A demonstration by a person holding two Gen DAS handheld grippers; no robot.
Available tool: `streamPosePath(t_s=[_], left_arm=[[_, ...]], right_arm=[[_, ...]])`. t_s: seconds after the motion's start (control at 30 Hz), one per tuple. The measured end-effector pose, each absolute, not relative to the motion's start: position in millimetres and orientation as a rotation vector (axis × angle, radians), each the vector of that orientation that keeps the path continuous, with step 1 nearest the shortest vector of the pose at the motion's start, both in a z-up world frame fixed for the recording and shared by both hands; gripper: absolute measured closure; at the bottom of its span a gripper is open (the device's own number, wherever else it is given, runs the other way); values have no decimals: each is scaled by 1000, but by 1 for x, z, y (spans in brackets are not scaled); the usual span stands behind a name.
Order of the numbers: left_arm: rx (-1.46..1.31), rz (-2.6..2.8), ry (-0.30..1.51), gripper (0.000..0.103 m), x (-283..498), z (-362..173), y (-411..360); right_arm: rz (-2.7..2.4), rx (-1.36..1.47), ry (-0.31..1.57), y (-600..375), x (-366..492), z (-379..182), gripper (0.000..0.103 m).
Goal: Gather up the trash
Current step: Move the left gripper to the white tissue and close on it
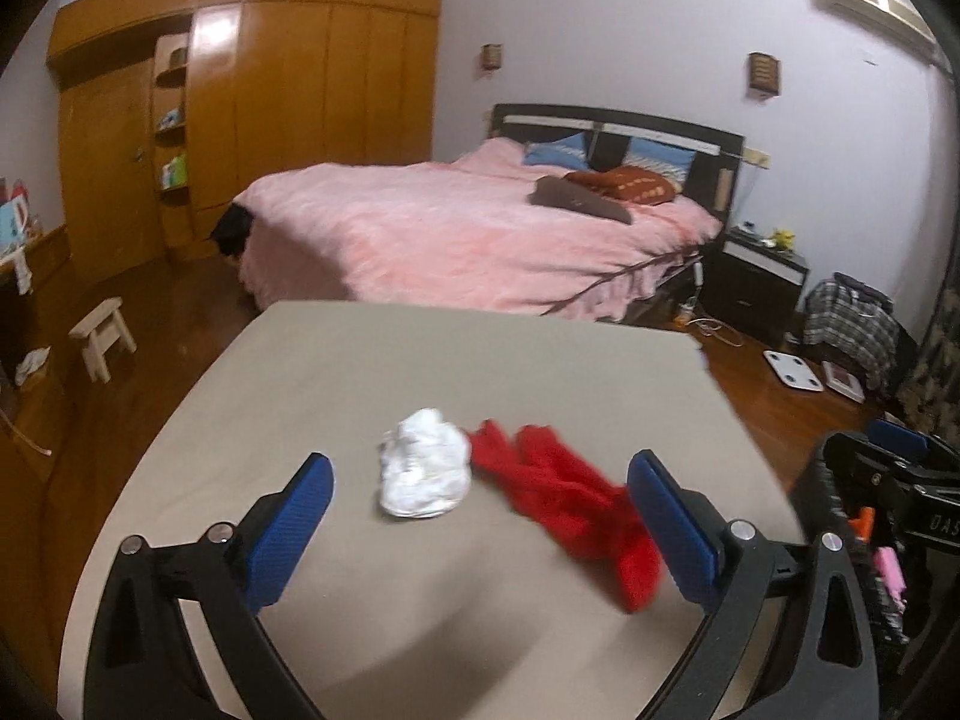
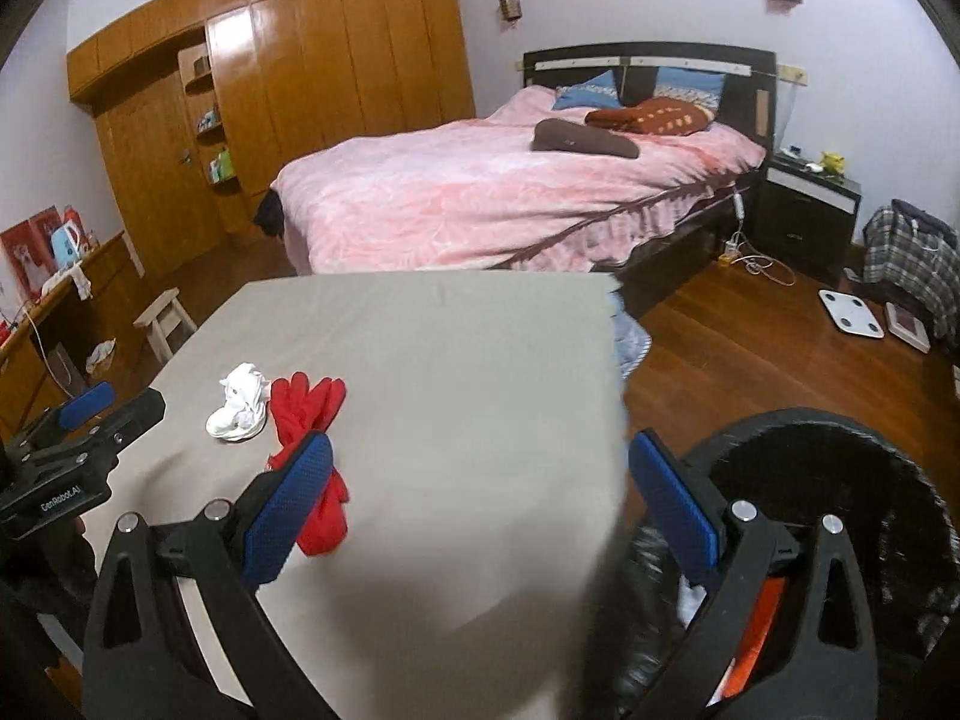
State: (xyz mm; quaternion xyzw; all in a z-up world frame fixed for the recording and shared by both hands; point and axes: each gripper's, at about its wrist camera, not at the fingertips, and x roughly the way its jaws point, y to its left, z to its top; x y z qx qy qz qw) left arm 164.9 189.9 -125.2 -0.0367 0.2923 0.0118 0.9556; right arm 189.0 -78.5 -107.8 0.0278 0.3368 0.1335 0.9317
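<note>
A crumpled white tissue [image 1: 425, 471] [image 2: 240, 403] lies on the grey table [image 1: 420, 360] [image 2: 450, 360], touching a pair of red gloves [image 1: 570, 498] [image 2: 309, 414] on its right. My left gripper [image 1: 480, 480] hangs open just short of both, the tissue between its blue fingers [image 1: 294, 516]. My right gripper [image 2: 480, 468] is open and empty over the table's right edge. A black bin [image 2: 840, 540] with a dark liner stands below it on the right, with white and orange scraps inside. The left gripper [image 2: 84, 414] shows at the left of the right wrist view.
A bed with a pink cover [image 1: 468, 228] [image 2: 510, 192] stands beyond the table. Also in view are a wooden wardrobe [image 1: 270, 90], a small white stool [image 1: 102, 330], a dark nightstand [image 2: 804, 210], a white scale [image 2: 852, 313] and a plaid bag [image 2: 918, 258] on the wooden floor.
</note>
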Motion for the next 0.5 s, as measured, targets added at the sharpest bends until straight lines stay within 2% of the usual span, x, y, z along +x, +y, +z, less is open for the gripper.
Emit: streamPosePath(t_s=[0.33,0.5], left_arm=[[-83,42,696,12,211,-171,210],[-95,16,757,24,236,-188,213]], right_arm=[[283,46,734,-42,235,-135,7],[285,32,746,-35,245,-144,7]])
